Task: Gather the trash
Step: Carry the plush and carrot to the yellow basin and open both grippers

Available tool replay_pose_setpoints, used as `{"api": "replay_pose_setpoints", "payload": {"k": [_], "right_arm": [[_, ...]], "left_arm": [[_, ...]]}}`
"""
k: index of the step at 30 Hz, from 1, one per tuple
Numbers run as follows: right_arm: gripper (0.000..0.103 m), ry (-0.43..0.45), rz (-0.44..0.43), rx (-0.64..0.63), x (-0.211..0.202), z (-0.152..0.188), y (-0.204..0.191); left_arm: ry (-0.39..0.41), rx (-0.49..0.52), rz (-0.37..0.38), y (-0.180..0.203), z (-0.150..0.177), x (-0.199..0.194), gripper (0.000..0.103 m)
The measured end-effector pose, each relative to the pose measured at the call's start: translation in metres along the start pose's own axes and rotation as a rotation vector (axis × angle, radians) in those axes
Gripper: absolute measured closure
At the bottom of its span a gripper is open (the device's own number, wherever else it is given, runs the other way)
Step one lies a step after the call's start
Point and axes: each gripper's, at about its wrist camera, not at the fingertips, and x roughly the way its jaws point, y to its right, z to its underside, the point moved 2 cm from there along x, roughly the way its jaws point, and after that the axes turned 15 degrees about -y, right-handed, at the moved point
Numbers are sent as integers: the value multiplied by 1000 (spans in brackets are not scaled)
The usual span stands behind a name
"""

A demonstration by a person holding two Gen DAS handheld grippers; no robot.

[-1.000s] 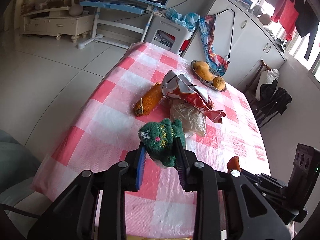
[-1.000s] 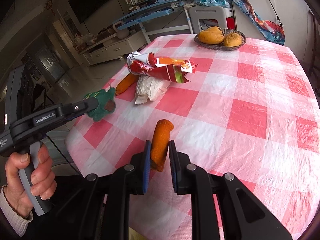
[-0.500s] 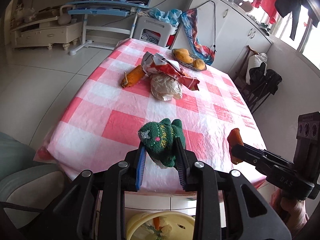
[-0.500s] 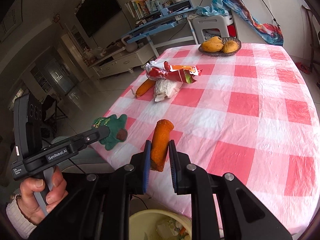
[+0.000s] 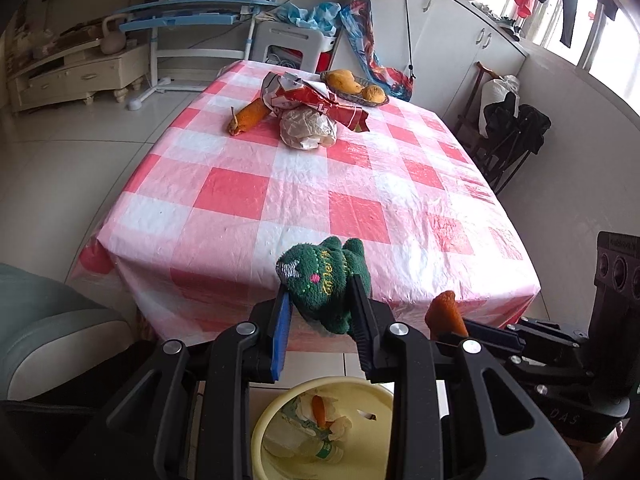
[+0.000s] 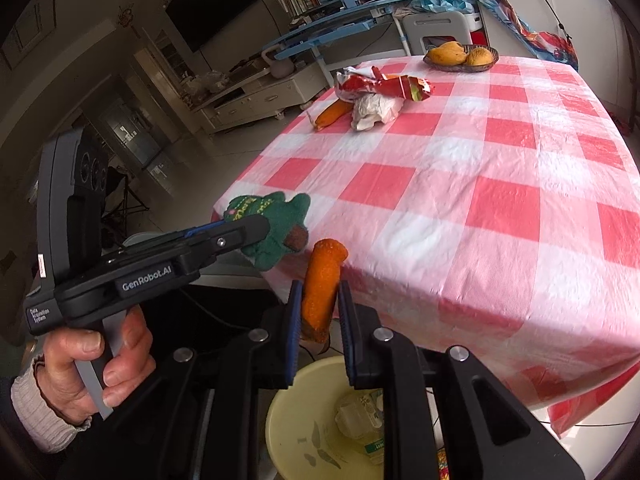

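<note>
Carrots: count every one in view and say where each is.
3. One carrot piece is clamped in the right gripper; a whole carrot lies on the table beside the wrappers; a small piece sits in the yellow bin. Others may be buried there.

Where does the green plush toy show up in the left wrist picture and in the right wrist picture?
Left wrist view: the green plush toy sits low centre, clamped in the left gripper.
Right wrist view: the toy is left of centre, at the tip of the left gripper, by the table's near corner.
Shared landmark: the yellow bin under both grippers.
</note>
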Motion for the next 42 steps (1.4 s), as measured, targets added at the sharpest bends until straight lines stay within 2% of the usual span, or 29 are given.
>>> {"api": "replay_pose_setpoints", "payload": {"k": [9, 16, 18, 20, 26, 30, 32, 35, 38, 40, 42], "right_arm": [[84, -89, -14, -14, 15, 27, -16], [83, -192, 15, -56, 36, 42, -30], [79, -213, 24, -61, 40, 46, -33], [62, -221, 35, -60, 42, 47, -33], [51, -177, 55, -18, 35, 53, -26], [43, -85, 85, 30, 19, 50, -15], [37, -9, 106, 72, 5, 48, -7], [32, 90, 119, 158, -12, 49, 10], [31, 133, 121, 234, -20, 51, 24], [31, 134, 128, 250, -22, 51, 26], [31, 127, 142, 247, -18, 47, 26]], "left_arm": [[-11, 11, 3, 3, 13, -5, 76], [-19, 23, 2, 5, 21, -8, 76], [-20, 24, 2, 5, 22, -9, 76], [-19, 23, 2, 5, 23, -8, 76], [-26, 34, -1, 6, 27, -8, 76], [-58, 62, -16, 12, 34, -4, 76], [-99, 84, -27, 16, 42, 2, 76], [-218, 151, -38, 29, 62, 19, 74], [-333, 258, -65, 48, 82, 39, 72], [-342, 317, -104, 59, 88, 43, 70], [-332, 330, -109, 62, 88, 42, 64]]}}
